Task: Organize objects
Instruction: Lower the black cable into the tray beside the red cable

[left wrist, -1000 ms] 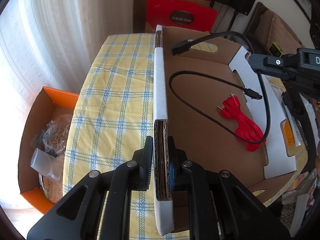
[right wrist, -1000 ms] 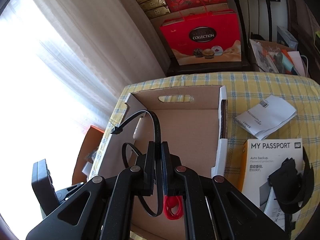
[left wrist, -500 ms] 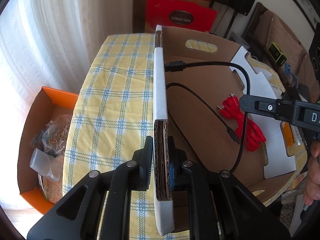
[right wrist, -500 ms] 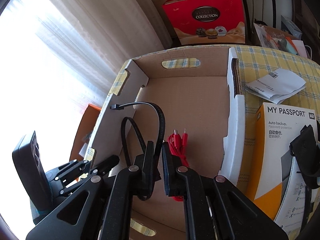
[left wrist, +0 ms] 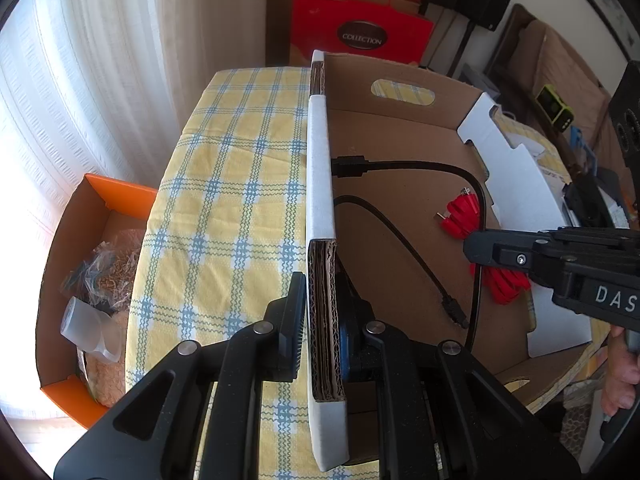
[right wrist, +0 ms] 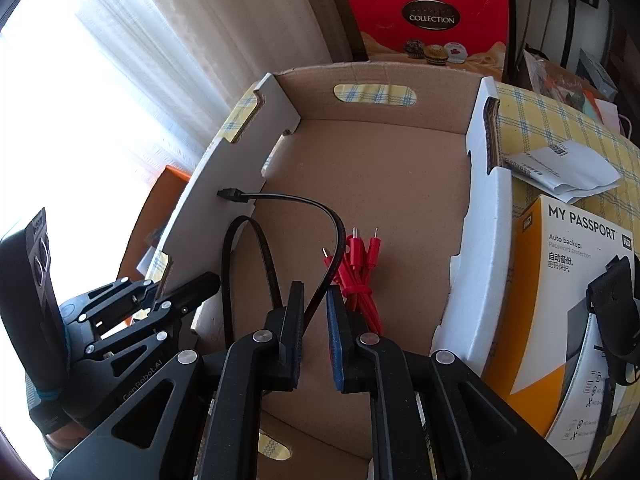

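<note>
Nearest, the left gripper [left wrist: 322,320] is clamped on the left wall of the cardboard box [left wrist: 320,184]. The right gripper [right wrist: 314,320] hangs over the box's near end, its jaws opening with the black cable [right wrist: 280,204] passing between them, pads apart from it. The cable loops across the box floor, one plug against the left wall. Just right lies the red cable bundle [right wrist: 358,276]. Farther right, outside the box, a hard-drive carton [right wrist: 560,280] rests on the checked tablecloth [left wrist: 240,184].

Matt corrugated cardboard box [left wrist: 400,216]; woven checked tablecloth [left wrist: 240,200] — cloth.
</note>
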`<state>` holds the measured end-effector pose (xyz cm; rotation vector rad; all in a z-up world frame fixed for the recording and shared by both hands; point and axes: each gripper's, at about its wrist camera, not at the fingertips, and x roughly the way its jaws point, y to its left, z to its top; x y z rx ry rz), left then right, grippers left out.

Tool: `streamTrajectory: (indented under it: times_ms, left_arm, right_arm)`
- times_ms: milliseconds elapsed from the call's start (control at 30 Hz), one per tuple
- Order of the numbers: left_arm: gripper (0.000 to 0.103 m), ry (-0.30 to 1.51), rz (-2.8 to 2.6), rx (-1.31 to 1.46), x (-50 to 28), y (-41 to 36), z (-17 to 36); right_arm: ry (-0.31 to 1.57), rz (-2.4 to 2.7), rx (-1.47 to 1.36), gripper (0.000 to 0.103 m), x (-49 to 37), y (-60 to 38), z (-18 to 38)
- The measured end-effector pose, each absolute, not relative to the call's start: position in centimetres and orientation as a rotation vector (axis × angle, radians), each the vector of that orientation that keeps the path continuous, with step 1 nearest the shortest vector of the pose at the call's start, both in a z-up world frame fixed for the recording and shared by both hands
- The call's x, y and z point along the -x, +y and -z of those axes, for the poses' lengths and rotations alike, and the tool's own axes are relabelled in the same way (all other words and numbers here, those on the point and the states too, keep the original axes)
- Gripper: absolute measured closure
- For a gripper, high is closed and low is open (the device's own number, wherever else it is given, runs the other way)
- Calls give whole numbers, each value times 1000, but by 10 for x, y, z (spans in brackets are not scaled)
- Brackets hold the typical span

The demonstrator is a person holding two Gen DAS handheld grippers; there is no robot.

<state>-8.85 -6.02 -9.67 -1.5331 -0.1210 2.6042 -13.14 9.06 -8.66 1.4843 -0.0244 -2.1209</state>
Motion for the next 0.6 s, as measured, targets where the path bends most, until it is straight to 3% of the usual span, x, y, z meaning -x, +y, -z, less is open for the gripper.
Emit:
streamTrajectory:
  times_ms: [167,400,500,533,600]
  left_arm:
    - [91,-120,-2604,1535,89,-60,96]
    - [90,-117,-2601,1532,89,-57,96]
    - [90,-124,-2596,1533,89,-58,96]
    - [90,-124,-2596,1533,89,-58,96]
    - [90,-121,-2597,1533,89,-58,97]
  right_arm:
    - [71,2130,-1491,90,132,83,86]
    - [304,2294,-1459,97,132,75,83]
    - [318,2344,-1426,89,134,77,76]
    - [290,2349,-1415,81,134,80,72]
    - [219,2356,-1378,78,135,87,61]
